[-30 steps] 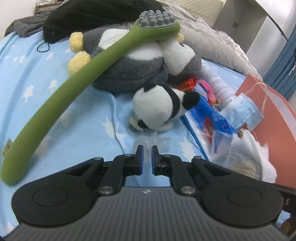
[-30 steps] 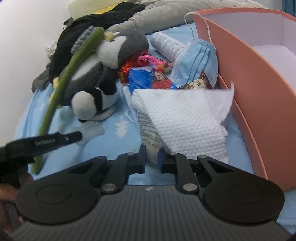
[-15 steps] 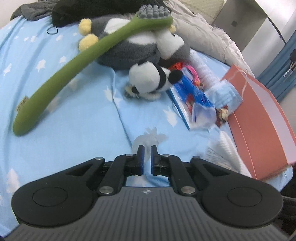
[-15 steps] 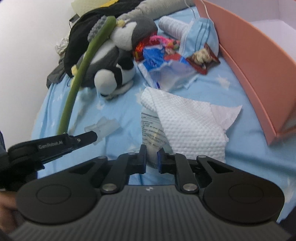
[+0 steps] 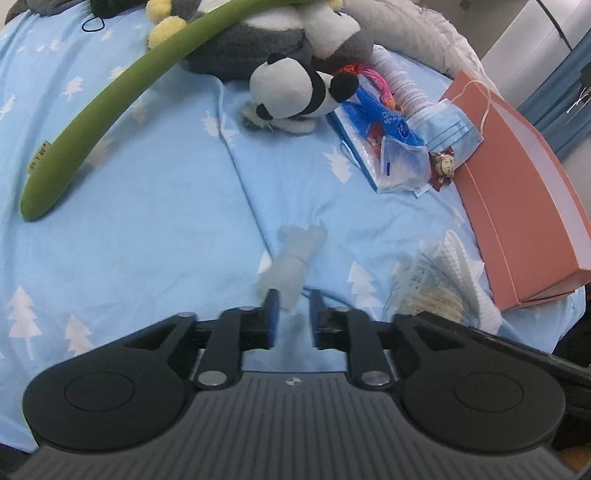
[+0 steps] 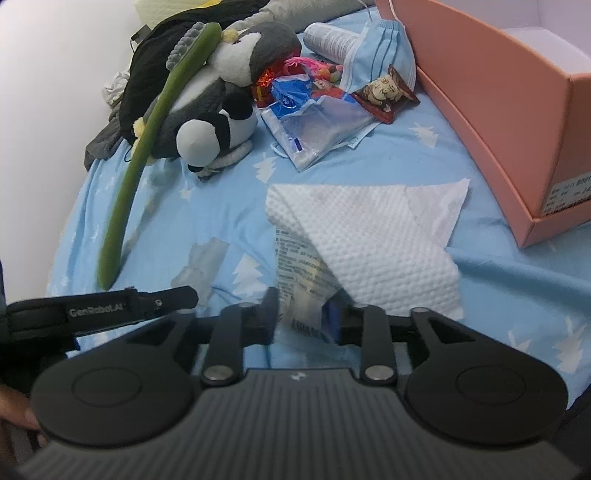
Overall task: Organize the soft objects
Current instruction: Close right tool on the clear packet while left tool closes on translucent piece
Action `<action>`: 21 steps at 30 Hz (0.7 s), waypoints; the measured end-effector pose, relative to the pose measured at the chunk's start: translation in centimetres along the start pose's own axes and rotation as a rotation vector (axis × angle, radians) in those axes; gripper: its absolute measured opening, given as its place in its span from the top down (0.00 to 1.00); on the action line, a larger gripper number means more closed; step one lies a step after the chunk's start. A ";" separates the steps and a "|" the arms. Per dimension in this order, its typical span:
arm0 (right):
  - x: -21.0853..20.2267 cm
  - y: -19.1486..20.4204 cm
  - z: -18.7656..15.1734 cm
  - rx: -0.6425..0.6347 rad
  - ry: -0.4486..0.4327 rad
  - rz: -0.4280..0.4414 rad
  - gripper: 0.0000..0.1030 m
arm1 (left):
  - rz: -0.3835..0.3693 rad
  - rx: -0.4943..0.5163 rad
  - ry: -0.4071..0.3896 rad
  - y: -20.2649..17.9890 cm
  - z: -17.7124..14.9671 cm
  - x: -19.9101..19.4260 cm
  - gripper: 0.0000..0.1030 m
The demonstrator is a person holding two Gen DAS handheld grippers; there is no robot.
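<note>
Both jaw pairs are opening: the left hand-held gripper [image 5: 292, 317] around a clear wrapper [image 5: 293, 258], the right hand-held gripper [image 6: 303, 315] around a printed packet [image 6: 295, 273] under a white cloth [image 6: 369, 236] on the bed [image 5: 147, 221], panda plush [image 5: 295, 90] beyond.

A bed is seen, spread with a light blue sheet [image 5: 147, 229] printed with small white trees; a crease is run through it from top to bottom. A plain white wall [image 6: 48, 92] is met along one side of the bed. At the head, a grey quilted cover [image 5: 417, 44] and a pale yellow quilted cushion [image 6: 162, 9] are heaped. Beyond the far edge, a blue curtain [image 5: 569, 99] is hung beside a white panel [image 5: 517, 40]. Soft, even light is cast throughout.
</note>
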State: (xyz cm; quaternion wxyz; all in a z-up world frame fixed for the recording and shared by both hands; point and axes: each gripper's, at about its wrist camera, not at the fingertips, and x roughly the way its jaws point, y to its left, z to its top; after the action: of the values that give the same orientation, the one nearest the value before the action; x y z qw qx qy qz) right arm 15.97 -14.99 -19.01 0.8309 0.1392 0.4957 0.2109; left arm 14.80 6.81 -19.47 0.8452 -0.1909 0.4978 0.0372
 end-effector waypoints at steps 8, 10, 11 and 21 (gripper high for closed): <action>-1.2 0.6 0.1 -0.056 -0.059 -0.019 0.52 | 0.038 0.015 -0.012 0.8 0.3 -0.8 0.40; -1.6 0.7 0.1 -0.066 -0.090 -0.036 0.52 | 0.057 0.032 -0.014 0.9 0.4 -0.8 0.40; -1.8 0.7 0.1 -0.068 -0.108 -0.049 0.52 | 0.063 0.042 -0.016 1.0 0.5 -0.8 0.40; -0.9 -0.1 1.0 -0.051 -0.120 -0.067 0.52 | 0.076 0.087 -0.044 1.3 1.0 0.2 0.40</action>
State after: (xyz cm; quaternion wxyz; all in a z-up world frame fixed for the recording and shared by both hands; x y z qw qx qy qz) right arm 16.50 -15.49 -17.90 0.8691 0.1137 0.4437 0.1867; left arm 15.35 8.37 -19.62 0.8615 -0.1341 0.4869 0.0517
